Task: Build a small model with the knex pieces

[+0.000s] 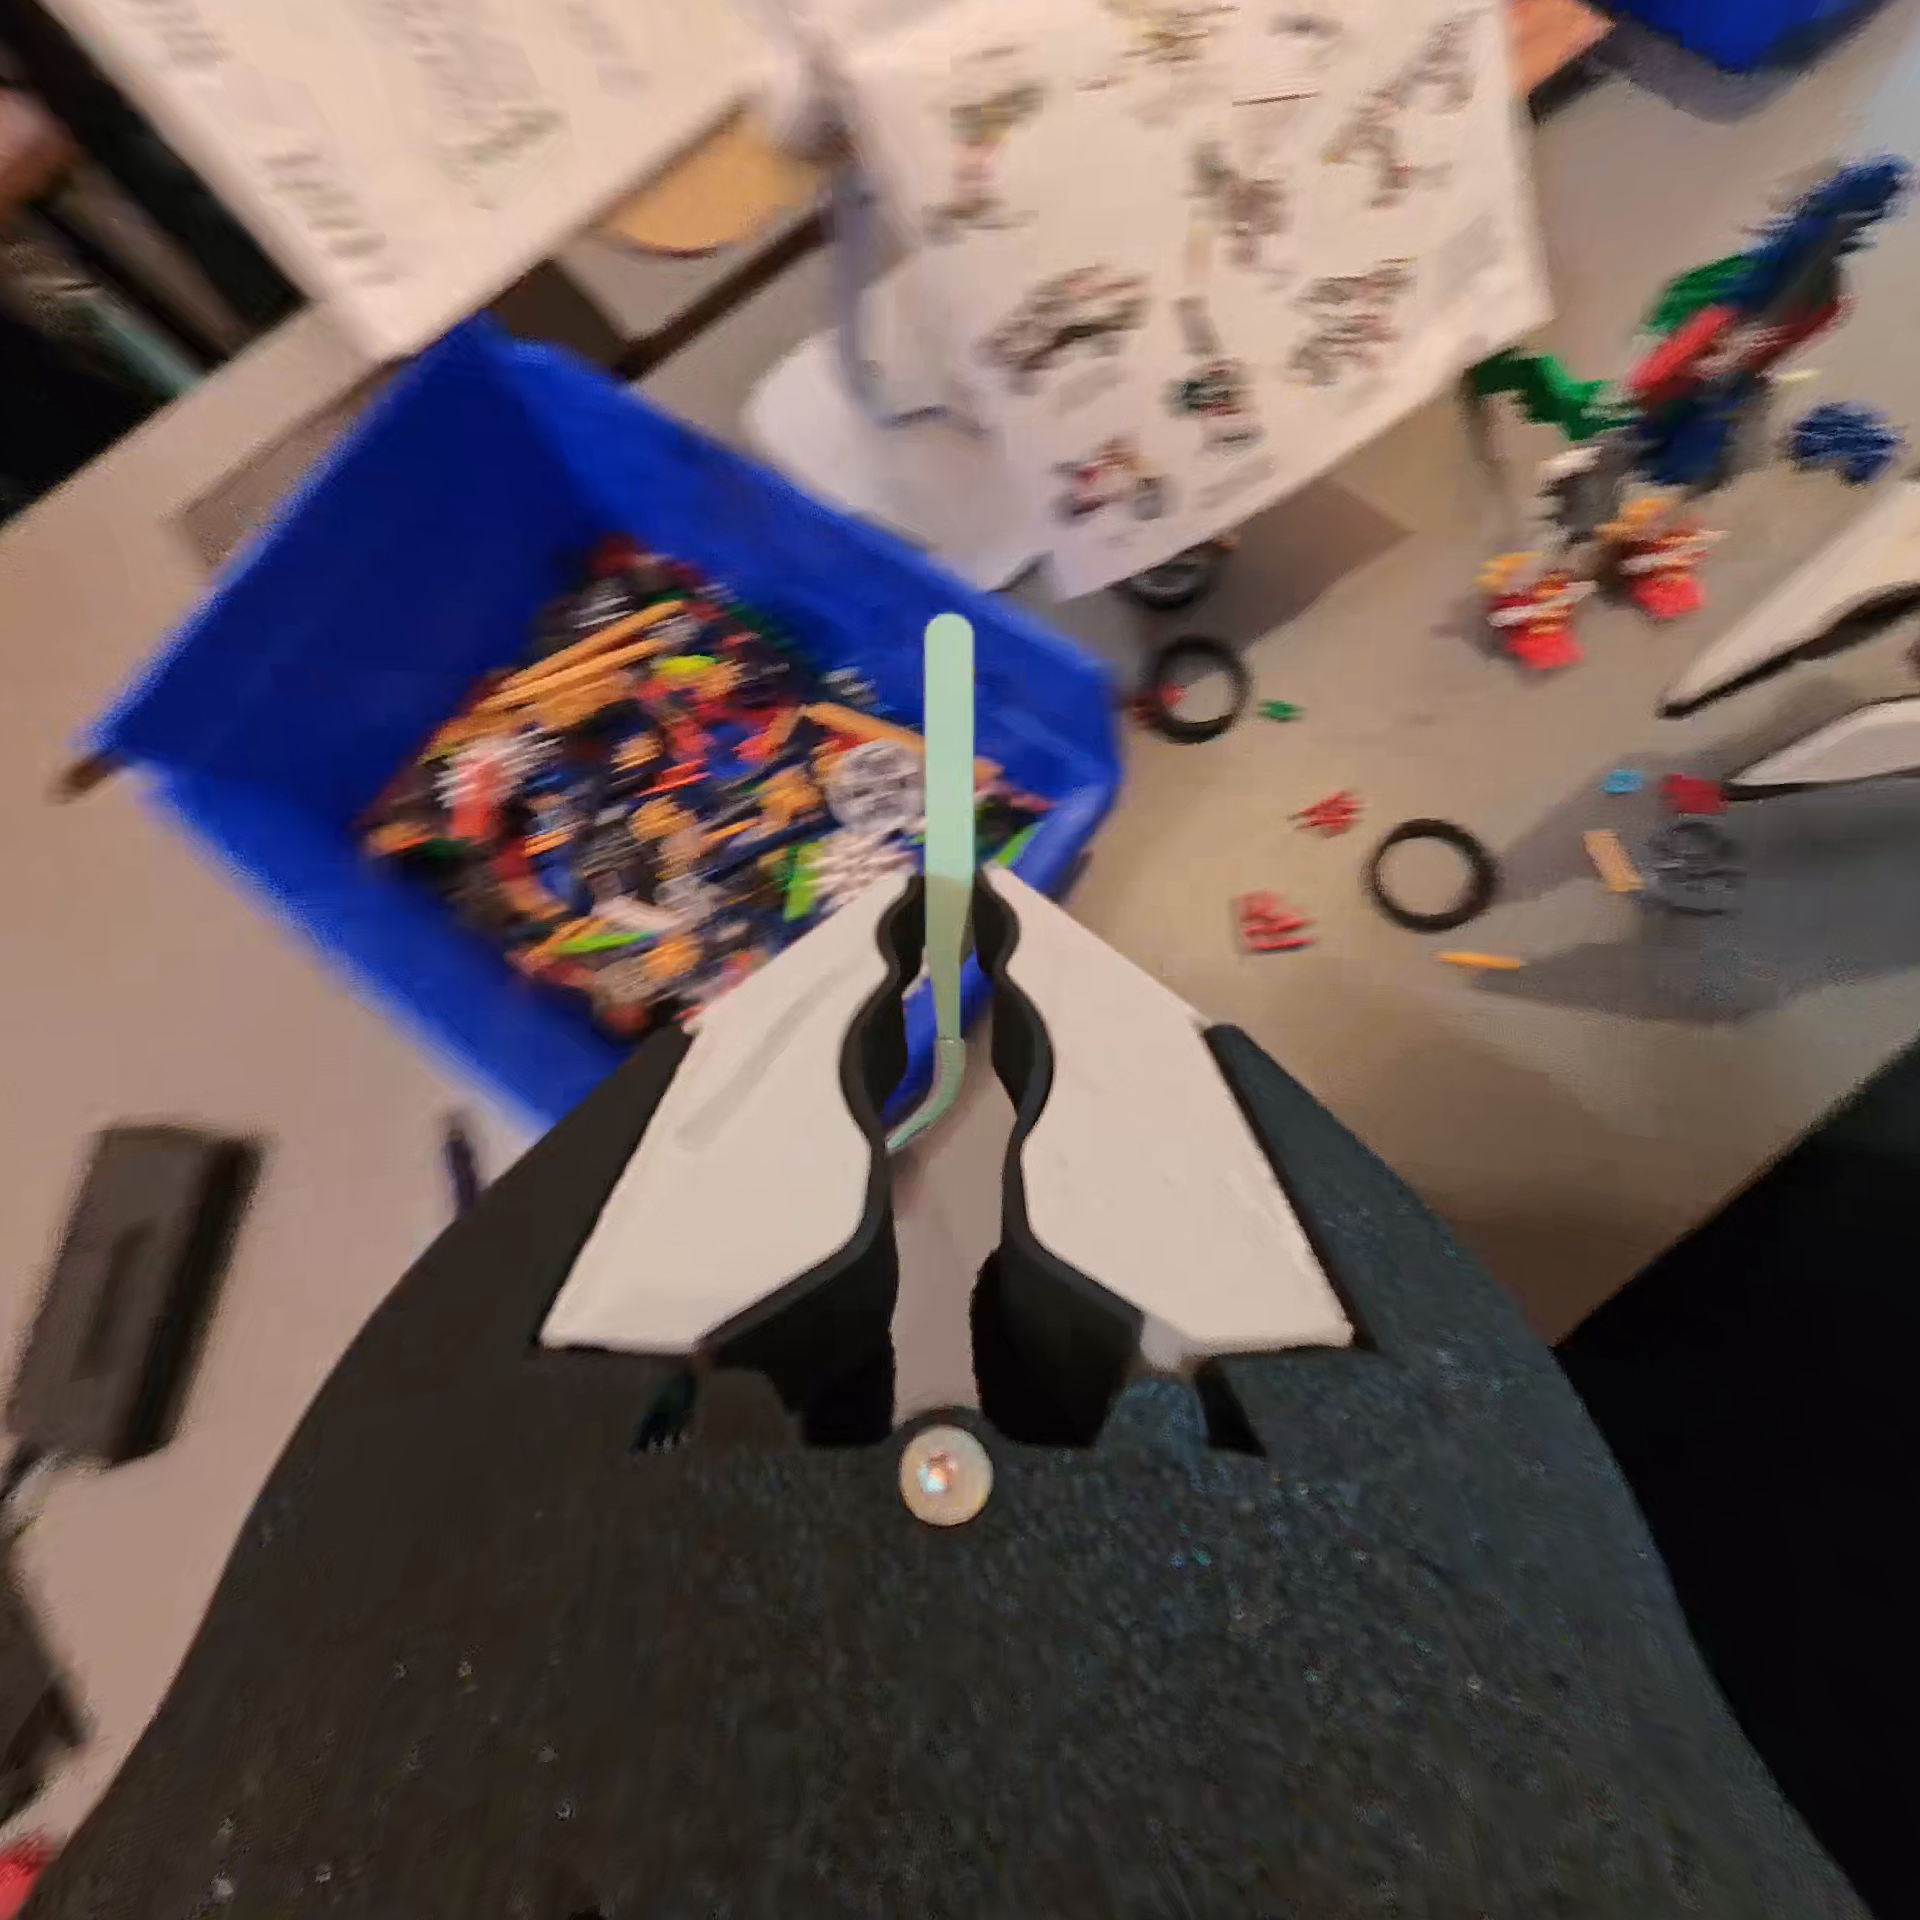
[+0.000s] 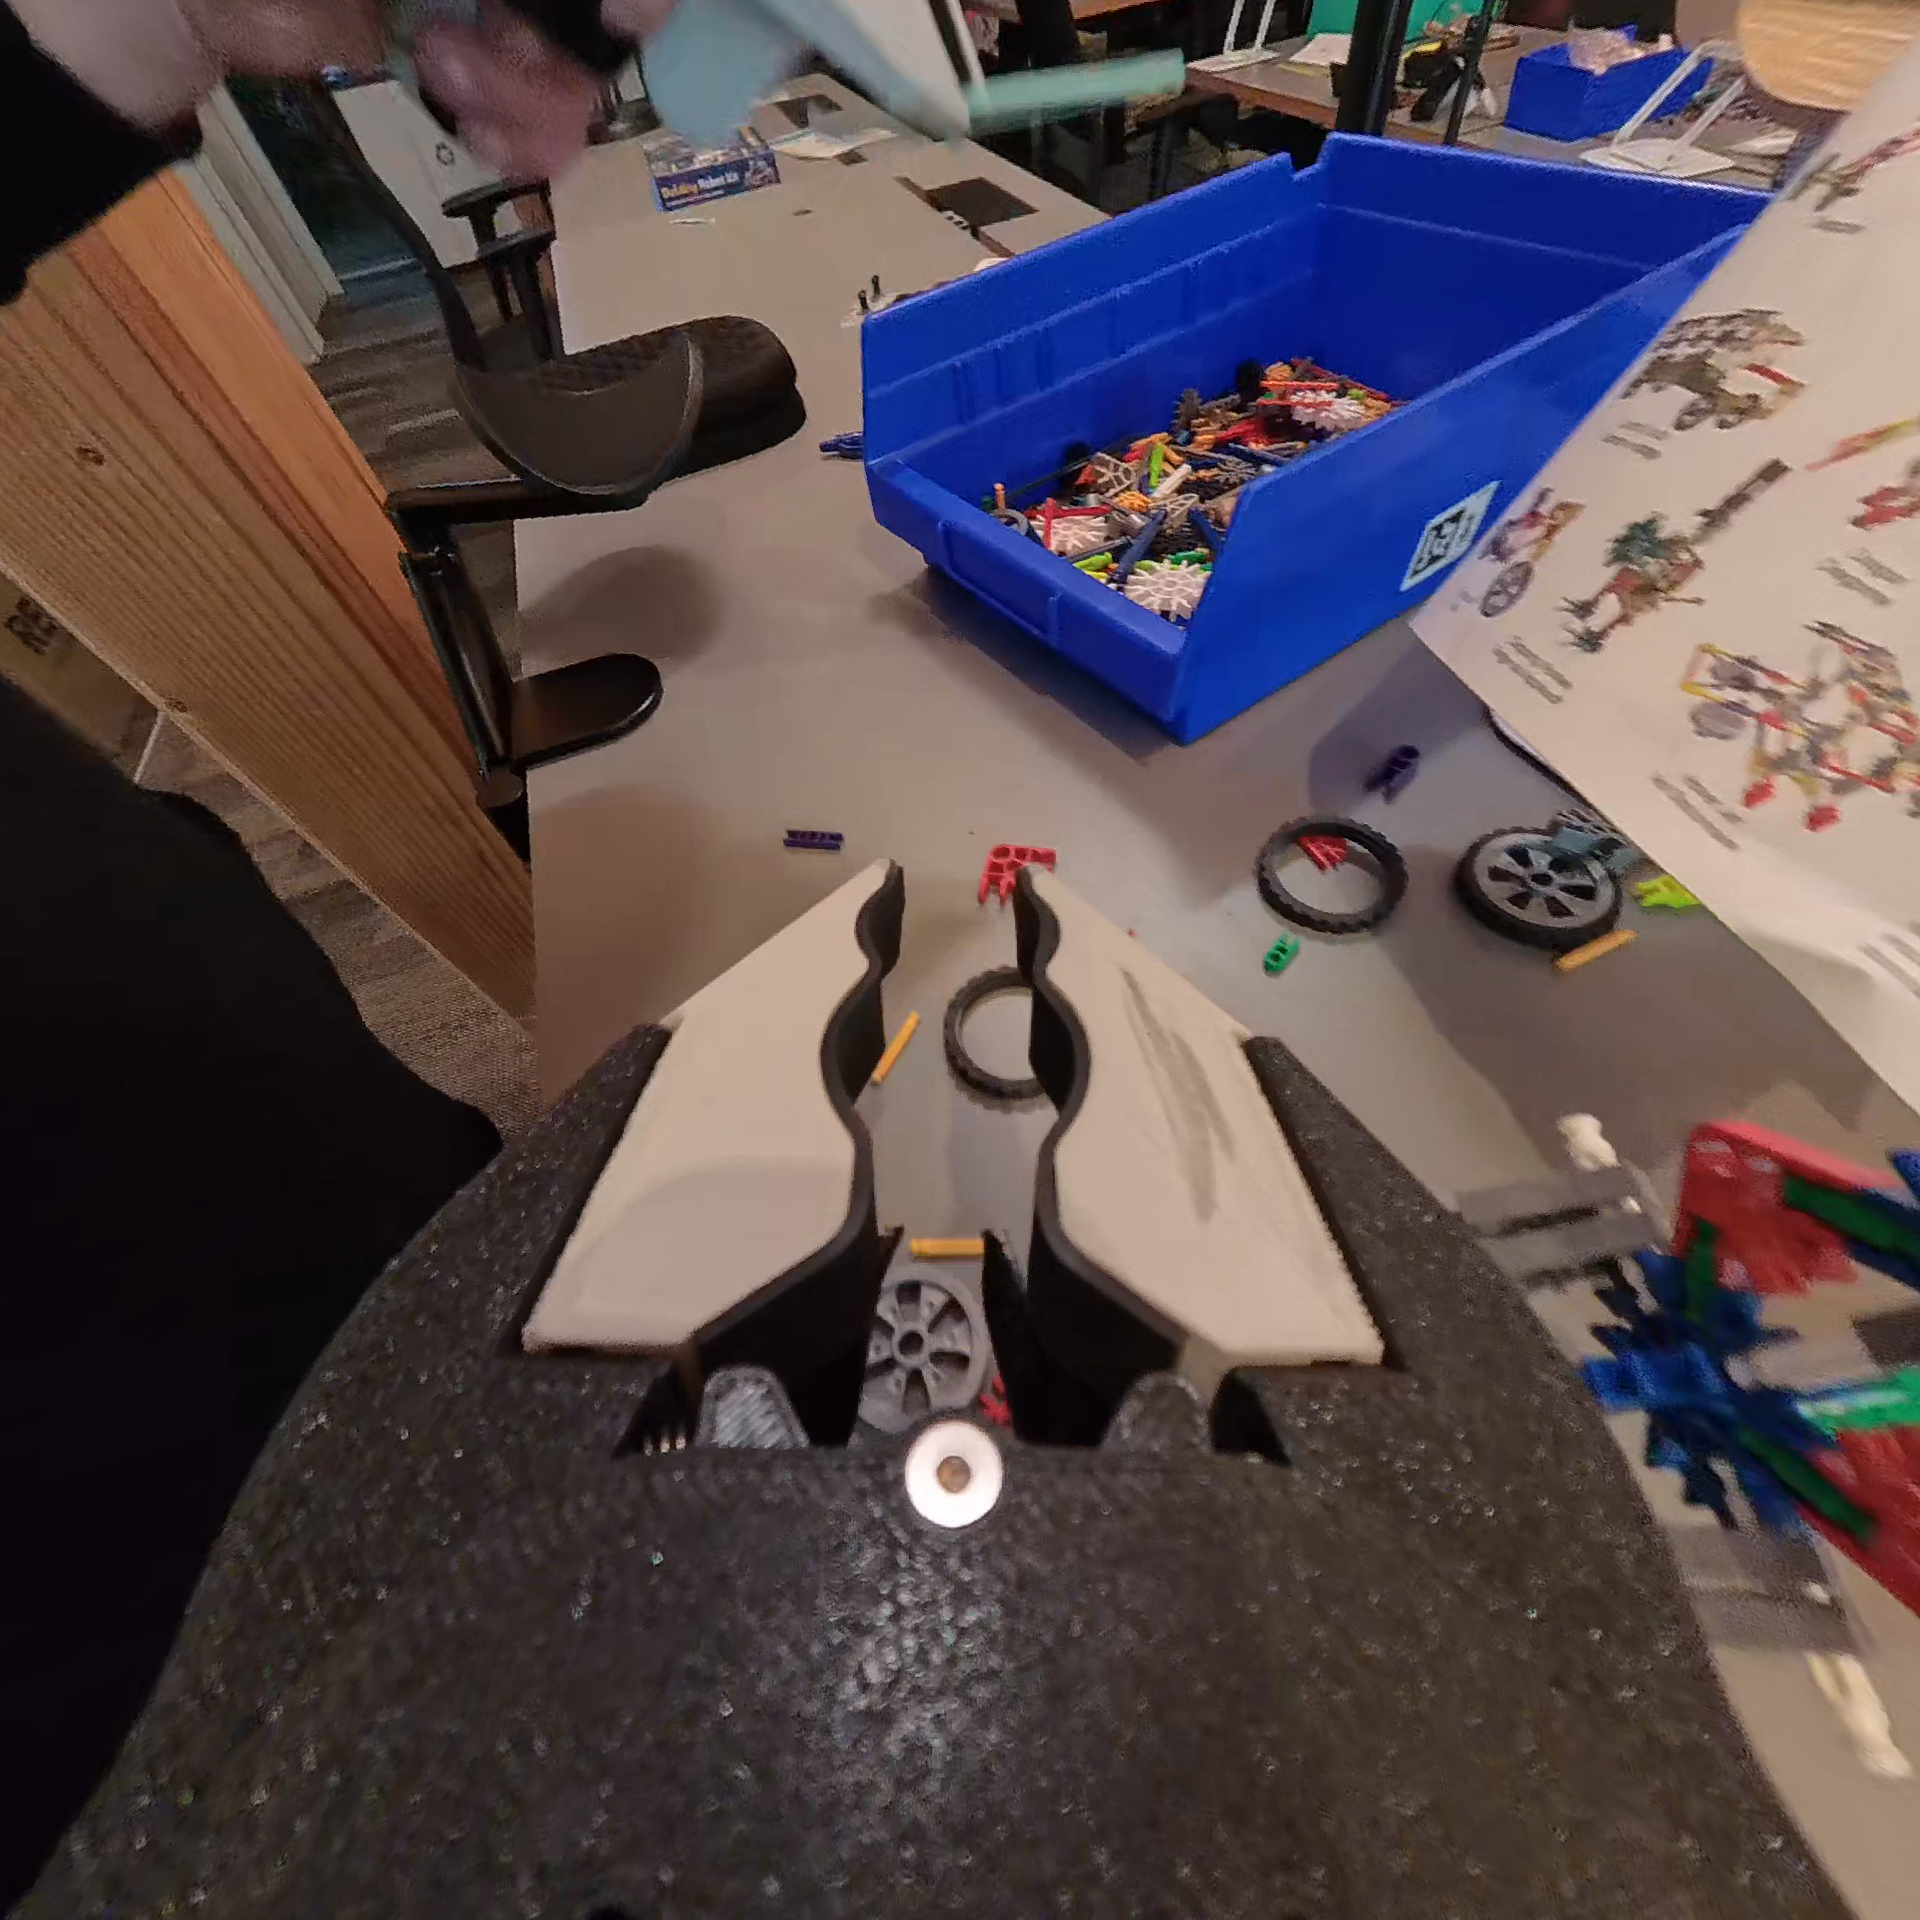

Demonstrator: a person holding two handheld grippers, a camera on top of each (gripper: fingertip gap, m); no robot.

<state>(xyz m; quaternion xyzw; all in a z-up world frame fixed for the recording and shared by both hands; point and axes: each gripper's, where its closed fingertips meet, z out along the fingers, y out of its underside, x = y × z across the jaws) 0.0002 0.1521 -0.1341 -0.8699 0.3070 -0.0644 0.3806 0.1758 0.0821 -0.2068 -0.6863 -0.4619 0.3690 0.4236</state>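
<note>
Left tongs (image 1: pixel 948 894) pinch pale green tweezers (image 1: pixel 948 769) near their bent metal tip, handle jutting forward above the blue bin (image 1: pixel 312 623) of building pieces. Left view is blurred; I judge the narrow grip could let the tweezers twist or drop into the bin. Right tongs (image 2: pixel 956 883) hang parted and empty over the table (image 2: pixel 727 675), above a black tyre ring (image 2: pixel 987 1034) and yellow rod (image 2: pixel 894 1047); a careless dip would scatter them.
</note>
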